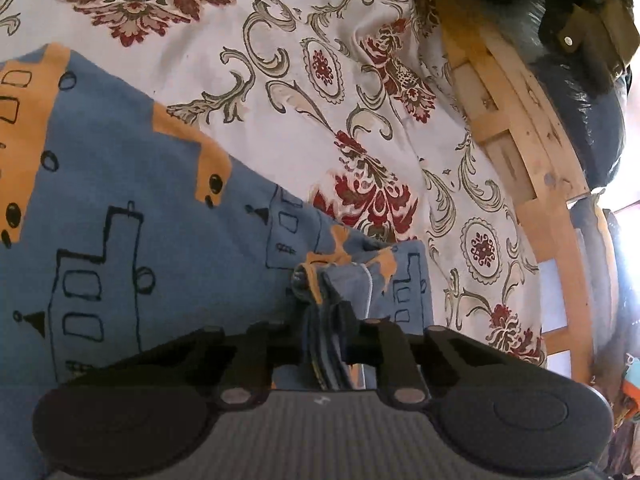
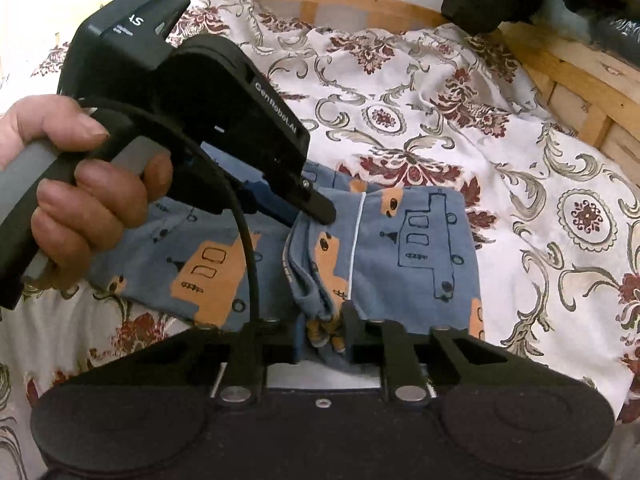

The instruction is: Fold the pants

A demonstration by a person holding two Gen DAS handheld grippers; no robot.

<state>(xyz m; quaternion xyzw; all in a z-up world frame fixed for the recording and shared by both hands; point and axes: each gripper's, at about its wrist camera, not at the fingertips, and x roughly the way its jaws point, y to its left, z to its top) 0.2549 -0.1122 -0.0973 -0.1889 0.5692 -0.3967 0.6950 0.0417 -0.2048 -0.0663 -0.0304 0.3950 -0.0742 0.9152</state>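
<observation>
— One pair of pants [image 2: 416, 248], blue with orange buses and outlined houses, lying on a flowered bedsheet [image 2: 460, 120]. Folded over already, with a thin white cord [image 2: 356, 248] running across the top layer.

— Two grippers, then?

— Two. Left gripper [image 2: 316, 210] seen from the right wrist view, held in one hand [image 2: 92, 204], fingers wrapped round the grey handle; tips clamped on the bunched edge of the cloth at the far end of the fold. Same grip seen from its own camera: left gripper [image 1: 326, 320] pinched tight on several stacked layers of blue fabric.

— And the other?

— Right gripper [image 2: 326, 340] likewise closed on a gathered wad of the pants at the near end of the same folded edge. Both grips on the one crumpled ridge, apart from each other along it.

— Anything else around?

— One wooden bed frame [image 2: 568, 76] curving along the far side of the sheet, slats showing. One dark bundle [image 1: 580, 92] past the frame, too blurred to name. One black cable [image 2: 250, 256] looping down from the left gripper across the cloth.
</observation>
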